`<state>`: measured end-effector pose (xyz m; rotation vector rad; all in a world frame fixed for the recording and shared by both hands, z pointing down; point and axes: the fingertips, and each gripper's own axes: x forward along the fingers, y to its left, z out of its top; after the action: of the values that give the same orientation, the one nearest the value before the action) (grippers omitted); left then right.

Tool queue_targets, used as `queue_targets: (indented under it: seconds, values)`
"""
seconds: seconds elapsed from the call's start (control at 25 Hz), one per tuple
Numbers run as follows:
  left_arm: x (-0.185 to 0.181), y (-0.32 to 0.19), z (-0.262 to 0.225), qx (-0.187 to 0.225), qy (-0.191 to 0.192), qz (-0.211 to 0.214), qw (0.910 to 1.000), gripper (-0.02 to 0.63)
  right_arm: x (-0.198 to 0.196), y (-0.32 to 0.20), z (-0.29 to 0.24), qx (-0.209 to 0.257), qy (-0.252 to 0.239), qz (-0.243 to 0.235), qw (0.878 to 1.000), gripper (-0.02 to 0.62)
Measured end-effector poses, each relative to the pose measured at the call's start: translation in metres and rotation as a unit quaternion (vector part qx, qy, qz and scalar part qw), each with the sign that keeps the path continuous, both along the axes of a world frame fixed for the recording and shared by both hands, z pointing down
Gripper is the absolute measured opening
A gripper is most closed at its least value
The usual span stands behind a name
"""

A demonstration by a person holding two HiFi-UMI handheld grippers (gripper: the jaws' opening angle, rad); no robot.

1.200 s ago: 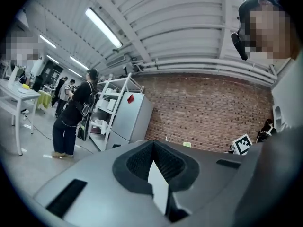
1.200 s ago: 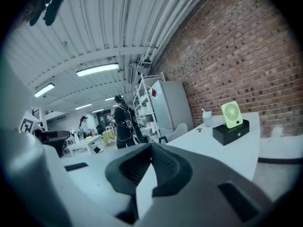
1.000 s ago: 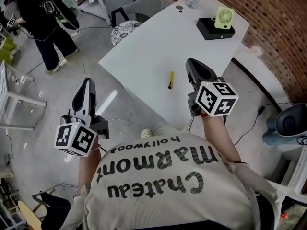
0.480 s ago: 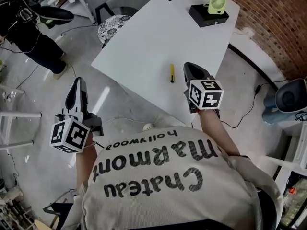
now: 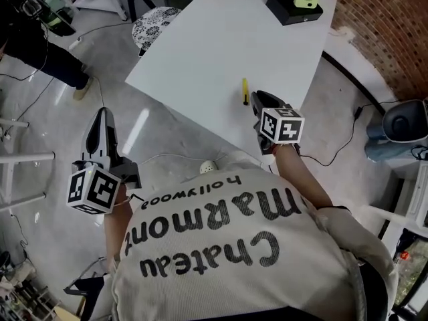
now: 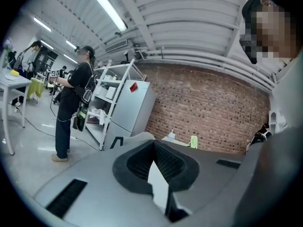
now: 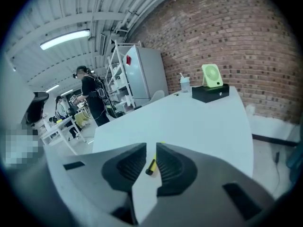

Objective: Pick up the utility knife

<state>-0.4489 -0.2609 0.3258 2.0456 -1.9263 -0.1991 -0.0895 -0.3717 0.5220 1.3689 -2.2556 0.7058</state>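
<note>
Lying flat on the white table (image 5: 200, 39), slim yellow utility knife (image 5: 245, 91), black-ended.

Utility knife (image 7: 151, 167) between just-opening right claw (image 7: 151, 146)

This looks like a lab-style workshop hall. It has a bare brick wall (image 7: 227, 37) and a ribbed metal ceiling (image 6: 189, 18) with tube lights (image 6: 108, 7). Loose cables (image 5: 332, 164) cross the polished concrete floor (image 5: 60, 119). White shelving (image 6: 111, 105) stands beside a grey cabinet (image 6: 137, 105), near a plain white desk (image 5: 221, 52), and another person (image 6: 71, 108) stands wearing wired gear.
</note>
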Motion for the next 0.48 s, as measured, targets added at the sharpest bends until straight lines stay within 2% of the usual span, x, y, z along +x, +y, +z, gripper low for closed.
queue_targets:
  seconds: [0.48]
  values:
    - [-0.025, 0.008, 0.010, -0.020, -0.002, -0.026, 0.9995, 0.002, -0.017, -0.007, 0.040, -0.052, 0.029, -0.011, 0.998, 0.133]
